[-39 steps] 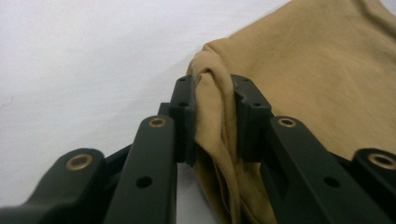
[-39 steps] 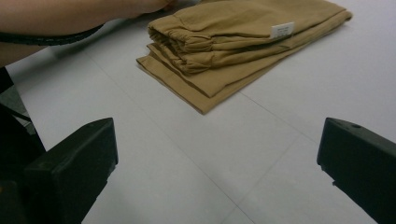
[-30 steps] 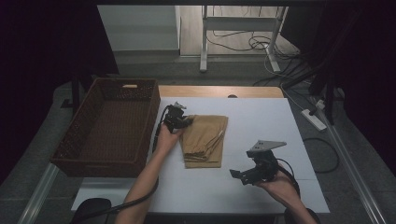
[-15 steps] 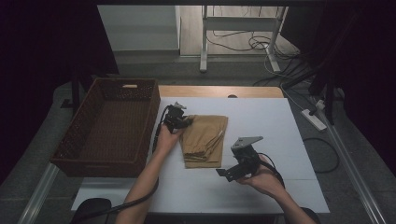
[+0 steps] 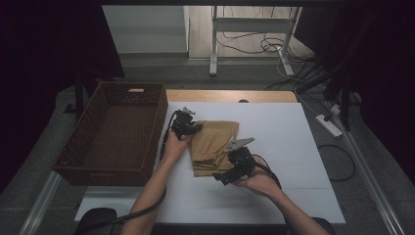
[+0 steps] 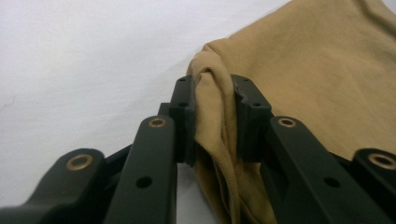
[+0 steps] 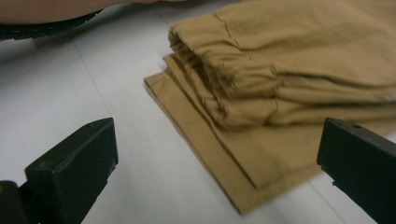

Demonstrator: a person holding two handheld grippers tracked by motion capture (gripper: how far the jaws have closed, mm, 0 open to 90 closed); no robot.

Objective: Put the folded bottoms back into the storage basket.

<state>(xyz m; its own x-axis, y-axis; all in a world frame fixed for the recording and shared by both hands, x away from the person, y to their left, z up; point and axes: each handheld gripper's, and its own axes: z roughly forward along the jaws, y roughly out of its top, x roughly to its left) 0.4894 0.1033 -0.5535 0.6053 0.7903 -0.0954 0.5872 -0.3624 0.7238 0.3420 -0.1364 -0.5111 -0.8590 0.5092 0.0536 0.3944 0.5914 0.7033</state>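
One folded tan garment (image 5: 211, 147) lies on the white table (image 5: 293, 147), just right of the woven basket (image 5: 112, 132) and between our two grippers. In the right gripper view its near end shows stacked layers: two gathered, elastic-looking cuffs on top of flat folded panels, with a bottom corner jutting toward the camera.

Our left gripper (image 5: 185, 123) sits at the garment's far left corner. In the left gripper view its jaws are clenched on a bunched fold of the cloth, pinching only a thin ridge near the edge. Our right gripper (image 7: 217, 154) hovers close to the near end with its jaws released and spread wide, the folded stack between and beyond them; nothing is gripped there.

We judge the likely aim to be lifting the garment toward the basket, which looks empty. The main risk is the fold coming apart: the left pinch seems to hold only the upper layers, so a lift could peel those away and let the lower panels sag. If the right jaws close only on the cuffs, the flat bottom layer may be left on the table. A shallow bite could also slip off.
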